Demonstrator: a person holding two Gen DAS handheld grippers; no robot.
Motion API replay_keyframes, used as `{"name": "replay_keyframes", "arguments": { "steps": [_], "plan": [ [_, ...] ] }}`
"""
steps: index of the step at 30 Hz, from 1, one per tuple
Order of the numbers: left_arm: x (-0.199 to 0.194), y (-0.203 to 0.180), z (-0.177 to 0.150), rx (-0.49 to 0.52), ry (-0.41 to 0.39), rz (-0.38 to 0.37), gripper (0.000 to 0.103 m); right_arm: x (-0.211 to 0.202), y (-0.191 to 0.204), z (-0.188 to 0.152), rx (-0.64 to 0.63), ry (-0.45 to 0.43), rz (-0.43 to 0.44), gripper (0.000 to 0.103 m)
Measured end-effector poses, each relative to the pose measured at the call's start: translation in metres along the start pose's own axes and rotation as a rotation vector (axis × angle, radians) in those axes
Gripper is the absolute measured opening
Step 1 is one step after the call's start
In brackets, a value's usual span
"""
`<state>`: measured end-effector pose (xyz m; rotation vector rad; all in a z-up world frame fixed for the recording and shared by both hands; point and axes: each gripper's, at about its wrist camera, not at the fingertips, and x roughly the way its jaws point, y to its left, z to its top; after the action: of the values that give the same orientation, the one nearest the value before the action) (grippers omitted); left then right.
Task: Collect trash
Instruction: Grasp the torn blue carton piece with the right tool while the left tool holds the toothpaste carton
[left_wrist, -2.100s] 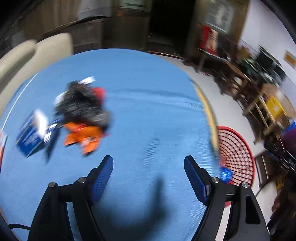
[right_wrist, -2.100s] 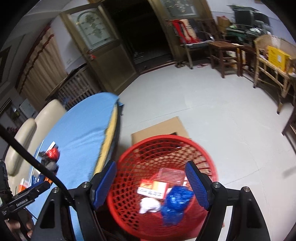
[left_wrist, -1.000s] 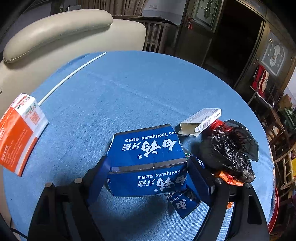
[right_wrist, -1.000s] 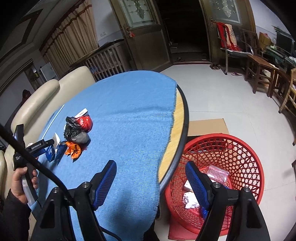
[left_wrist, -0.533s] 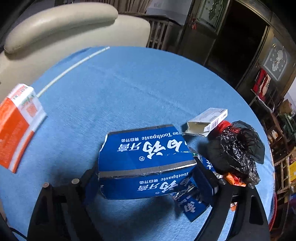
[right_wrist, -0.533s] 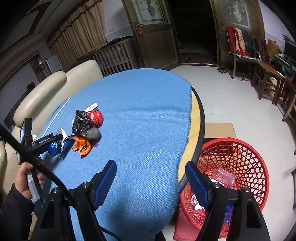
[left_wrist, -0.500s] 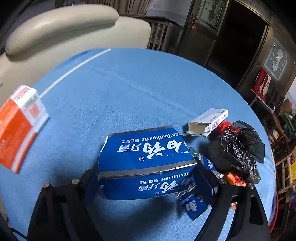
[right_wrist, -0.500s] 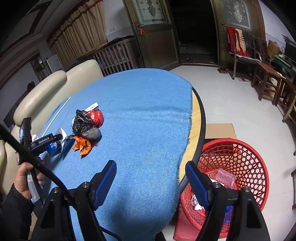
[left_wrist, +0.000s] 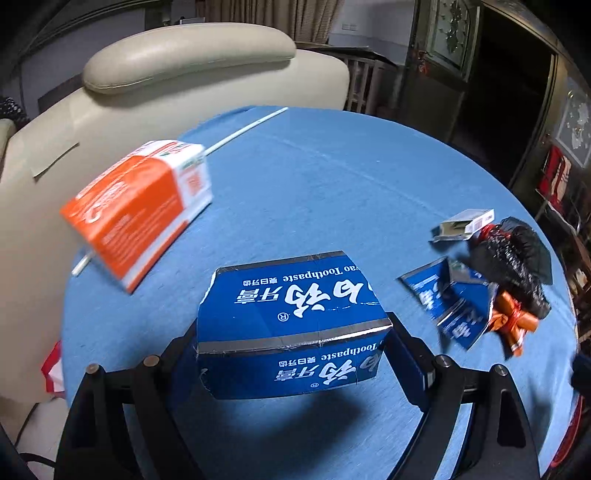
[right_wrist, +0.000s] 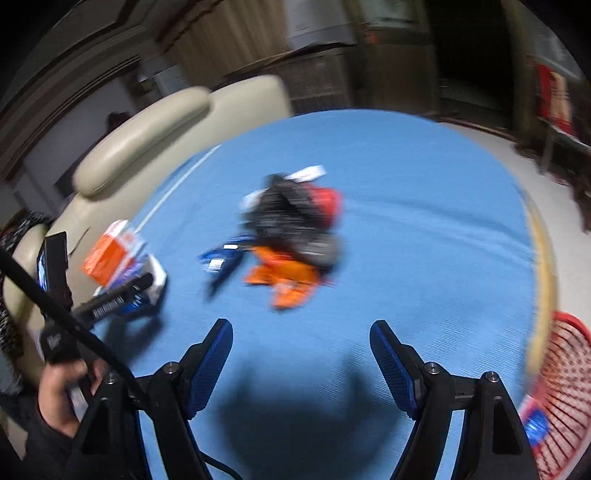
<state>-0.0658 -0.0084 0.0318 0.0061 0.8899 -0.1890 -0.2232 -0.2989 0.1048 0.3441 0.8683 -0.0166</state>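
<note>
My left gripper (left_wrist: 291, 362) is shut on a blue toothpaste box (left_wrist: 291, 317) and holds it above the blue table (left_wrist: 332, 177). An orange and white box (left_wrist: 136, 210) lies to its left. To the right lie torn blue card (left_wrist: 450, 306), a black bag (left_wrist: 513, 258), an orange wrapper (left_wrist: 513, 325) and a small white carton (left_wrist: 465, 223). My right gripper (right_wrist: 301, 365) is open and empty over the table, with the black bag (right_wrist: 295, 218) and orange wrapper (right_wrist: 284, 280) ahead. The left gripper and box (right_wrist: 125, 291) show at left.
A red mesh basket (right_wrist: 565, 387) with trash stands on the floor beyond the table's right edge. A cream sofa (left_wrist: 184, 74) runs behind the table. A white stick (left_wrist: 243, 129) lies near the far edge. A dark doorway is at the back right.
The left gripper has lifted the blue box and swung left, so the orange box is nearer the centre. The right gripper has swung from the basket side toward the trash pile.
</note>
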Motion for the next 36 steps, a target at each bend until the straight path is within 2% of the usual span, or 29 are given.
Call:
{"name": "replay_keyframes", "arguments": {
  "steps": [6,12,14,16,18,24,31,36],
  "plan": [
    [-0.001,0.012,-0.005,-0.011,0.012,0.007,0.089,0.062,0.049,0.039,-0.022,0.039,0.111,0.08],
    [0.001,0.011,-0.006,-0.007,0.021,0.006,0.089,0.111,0.059,0.062,-0.03,0.087,0.045,0.079],
    [0.004,0.011,-0.006,-0.004,0.029,0.008,0.089,0.122,0.06,0.062,-0.037,0.105,0.024,0.073],
    [0.005,0.01,-0.008,-0.003,0.037,0.009,0.089,0.13,0.065,0.065,-0.074,0.099,-0.002,0.054],
    [0.007,0.008,-0.008,0.005,0.045,0.011,0.089,0.139,0.063,0.067,-0.057,0.13,0.018,0.04],
    [0.002,0.002,-0.011,0.017,0.041,0.016,0.089,0.121,0.058,0.061,-0.061,0.099,0.046,0.039],
    [-0.011,-0.02,-0.01,0.059,0.024,0.011,0.089,0.063,0.037,0.044,-0.031,0.011,0.086,0.039],
    [-0.022,-0.043,-0.013,0.094,0.028,-0.002,0.089,0.027,0.006,0.024,0.027,-0.027,0.094,0.039]
  ]
}}
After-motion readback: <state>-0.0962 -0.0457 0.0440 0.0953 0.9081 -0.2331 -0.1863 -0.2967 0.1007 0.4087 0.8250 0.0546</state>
